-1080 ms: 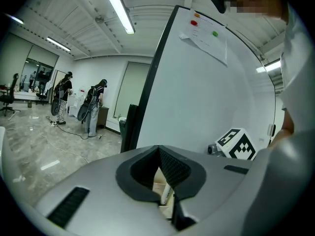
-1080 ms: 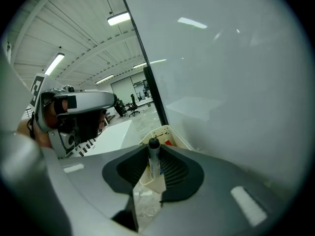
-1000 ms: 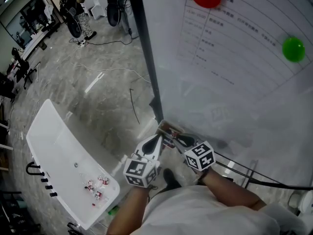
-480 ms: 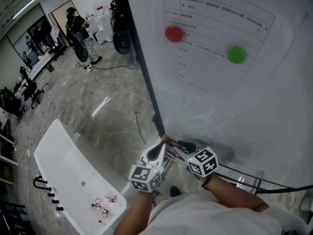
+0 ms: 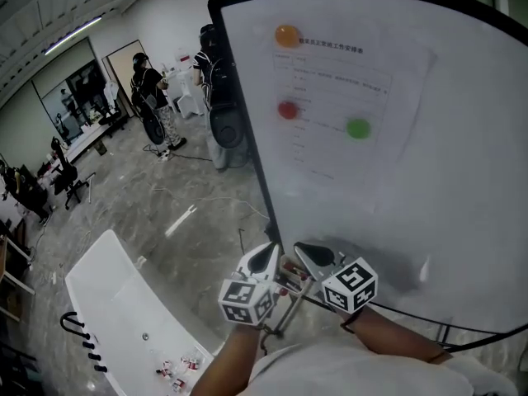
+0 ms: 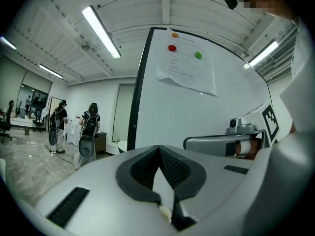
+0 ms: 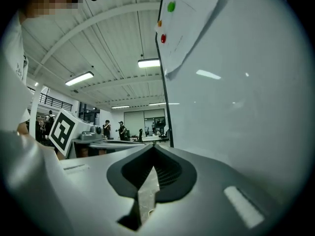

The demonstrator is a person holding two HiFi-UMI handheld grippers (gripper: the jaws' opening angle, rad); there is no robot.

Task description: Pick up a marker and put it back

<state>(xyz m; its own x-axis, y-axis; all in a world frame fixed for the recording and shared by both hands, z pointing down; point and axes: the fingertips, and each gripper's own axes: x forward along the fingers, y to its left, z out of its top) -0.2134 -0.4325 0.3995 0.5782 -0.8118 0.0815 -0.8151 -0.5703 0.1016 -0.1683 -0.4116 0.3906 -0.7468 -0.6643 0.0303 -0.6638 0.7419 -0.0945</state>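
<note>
- White whiteboard (image 5: 429, 180) stands upright in front of me. A printed sheet of paper (image 5: 346, 106) is held to it by an orange magnet (image 5: 287, 35), a red magnet (image 5: 287, 110) and a green magnet (image 5: 358, 128).
- My left claw (image 5: 266, 256) and right claw (image 5: 309, 254) sit side by side at the board's lower edge, tips close to each other.
- The left claw's jaws meet at the tips. A small pale bit (image 6: 165, 212) shows low at their root, and I cannot tell what it is.
- The right claw's jaws are pressed together and grip nothing.
- I cannot pick out the marker for certain. Small red-tipped shapes (image 5: 286, 269) lie between the two claws by the board's lower edge, too small to name.
- At lower left, a long white tabletop (image 5: 115, 295) on the grey marble floor (image 5: 190, 196) carries a scatter of small red-and-white pieces (image 5: 177, 361) at its near end.
- People (image 5: 153, 97) stand far back in the hall.
</note>
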